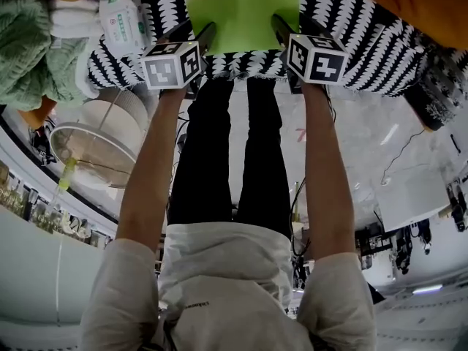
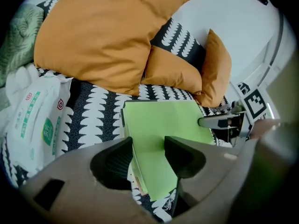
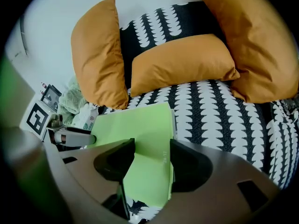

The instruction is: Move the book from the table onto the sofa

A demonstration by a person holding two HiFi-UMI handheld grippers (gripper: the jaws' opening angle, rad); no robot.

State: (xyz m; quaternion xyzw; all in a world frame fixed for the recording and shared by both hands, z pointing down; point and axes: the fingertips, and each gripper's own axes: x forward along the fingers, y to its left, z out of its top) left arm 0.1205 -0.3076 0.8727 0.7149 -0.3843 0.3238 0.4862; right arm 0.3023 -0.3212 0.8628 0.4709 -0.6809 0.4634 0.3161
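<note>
A light green book lies flat on the black-and-white patterned sofa seat, close to its front edge. My left gripper holds the book's left edge and my right gripper its right edge. In the left gripper view the book fills the gap of the left gripper, one jaw at the page edge and one over the cover. The right gripper view shows the book the same way inside the right gripper. Both look shut on it.
Orange cushions lean against the sofa back behind the book. A white pack of wipes and a green knitted blanket lie on the seat left of it. A round white lamp stands by the person's left arm.
</note>
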